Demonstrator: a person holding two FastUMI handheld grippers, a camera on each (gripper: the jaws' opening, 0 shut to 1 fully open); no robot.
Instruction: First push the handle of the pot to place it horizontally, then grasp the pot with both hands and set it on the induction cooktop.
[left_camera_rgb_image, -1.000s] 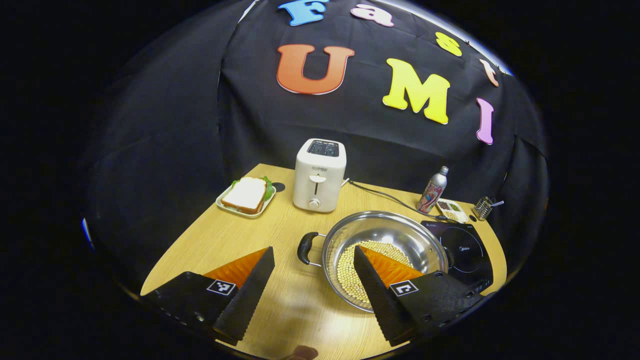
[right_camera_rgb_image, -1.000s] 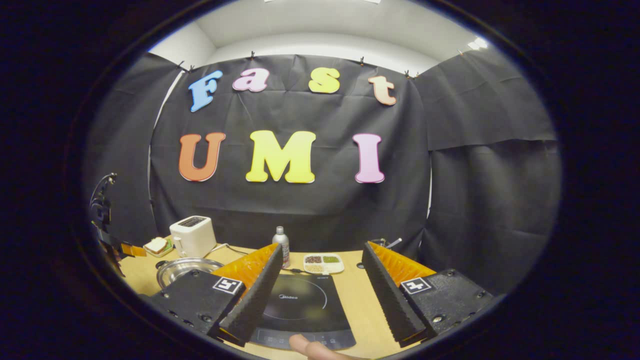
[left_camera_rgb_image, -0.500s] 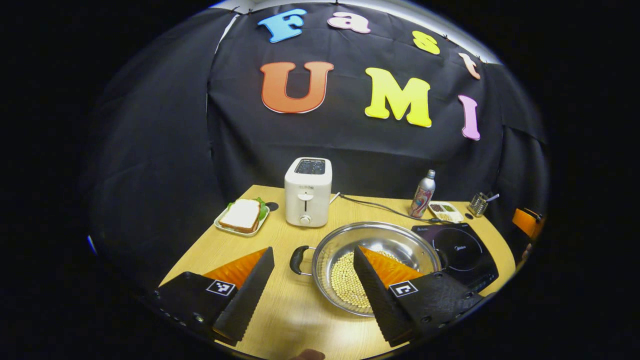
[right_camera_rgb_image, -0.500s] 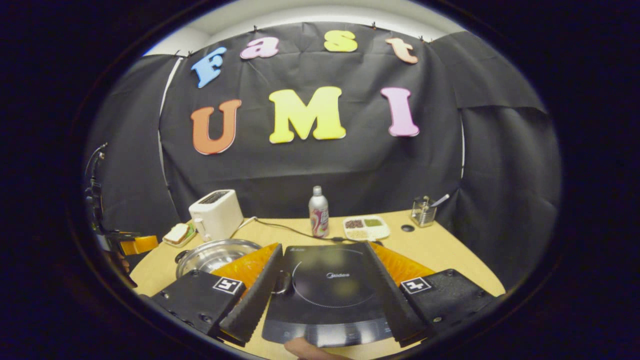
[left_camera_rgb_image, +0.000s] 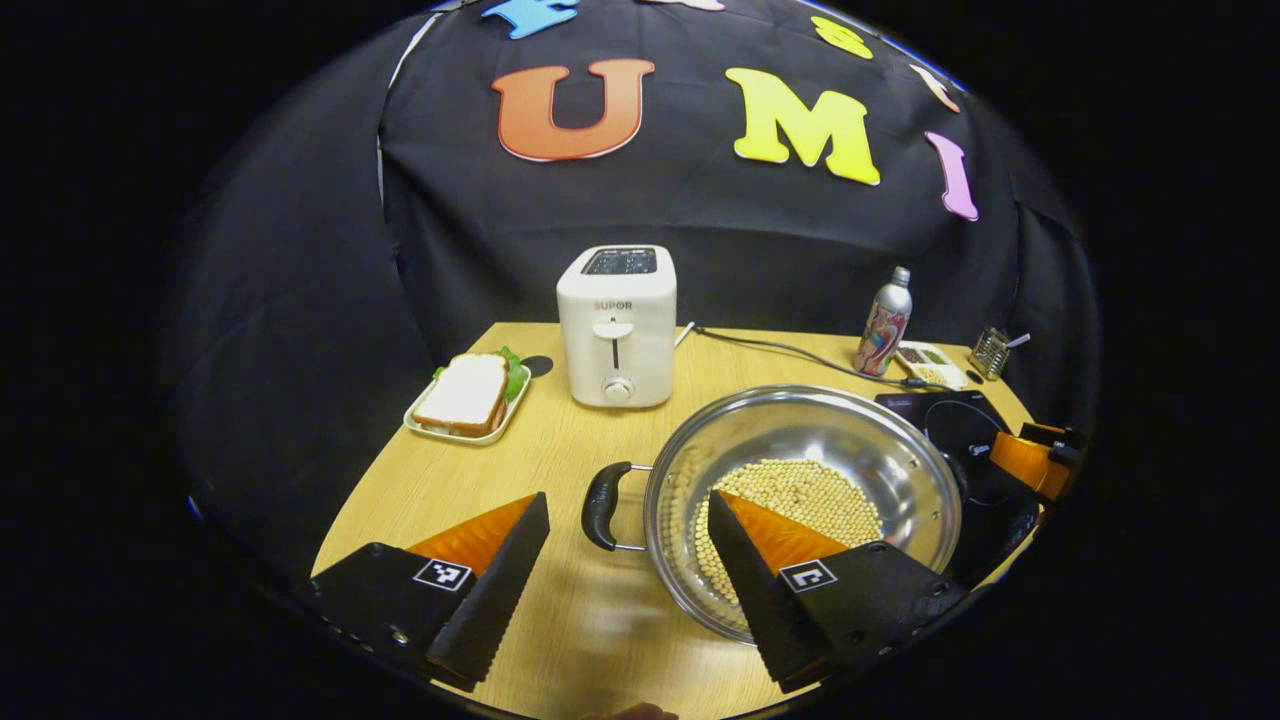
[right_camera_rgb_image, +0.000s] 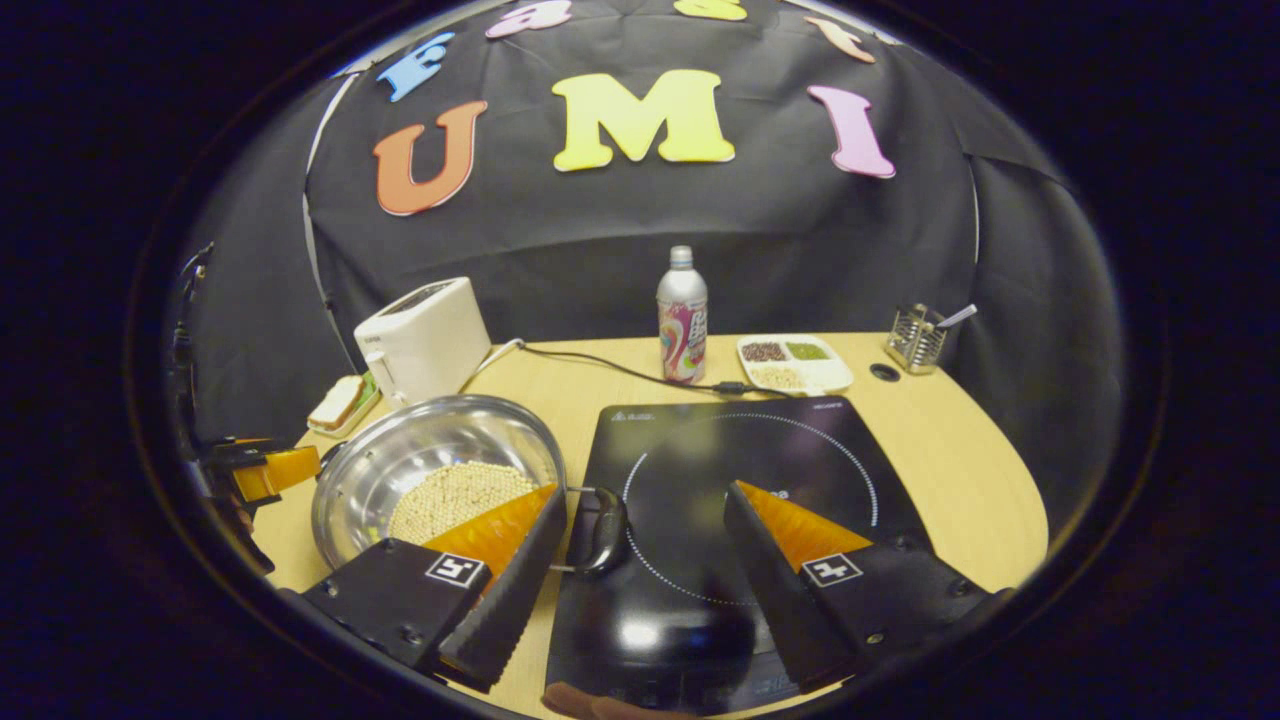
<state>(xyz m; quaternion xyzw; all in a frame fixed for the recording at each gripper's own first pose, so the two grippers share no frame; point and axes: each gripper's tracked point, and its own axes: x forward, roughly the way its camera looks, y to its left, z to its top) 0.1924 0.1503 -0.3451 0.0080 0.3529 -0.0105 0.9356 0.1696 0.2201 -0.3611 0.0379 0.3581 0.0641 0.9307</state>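
Toward the left edge of the surface (left_camera_rgb_image: 560, 460) lies a sandwich plate (left_camera_rgb_image: 462, 398), with a white toaster (left_camera_rgb_image: 616, 326) just beside it nearer the back edge. Next comes the pot (left_camera_rgb_image: 800, 500), a steel pan with pale beans in its bottom, standing on the wood near the front edge. Its left handle (left_camera_rgb_image: 602, 505) points toward the left edge and its right handle (right_camera_rgb_image: 604, 530) reaches over the rim of the induction cooktop (right_camera_rgb_image: 745, 500), which sits beside the pot toward the right edge. So the handles already seem to lie level across, and I judge the step in hand to be the two-sided grasp.

The left hand-held gripper (left_camera_rgb_image: 625, 545) hangs wide open and holds nothing; the left handle sits in the gap between its fingers, a little ahead of the tips. The right hand-held gripper (right_camera_rgb_image: 645, 535) is equally wide open and empty, the right handle lying just inside its left finger.

To do this well, each hand-held gripper should centre on its handle before closing, the right one shifting leftward first. Both should close together and lift evenly, since a tilt would likely send the loose beans sliding. A bottle (right_camera_rgb_image: 682, 318), a divided dish (right_camera_rgb_image: 795, 362) and a utensil holder (right_camera_rgb_image: 918, 340) stand along the back edge, well clear of the path.
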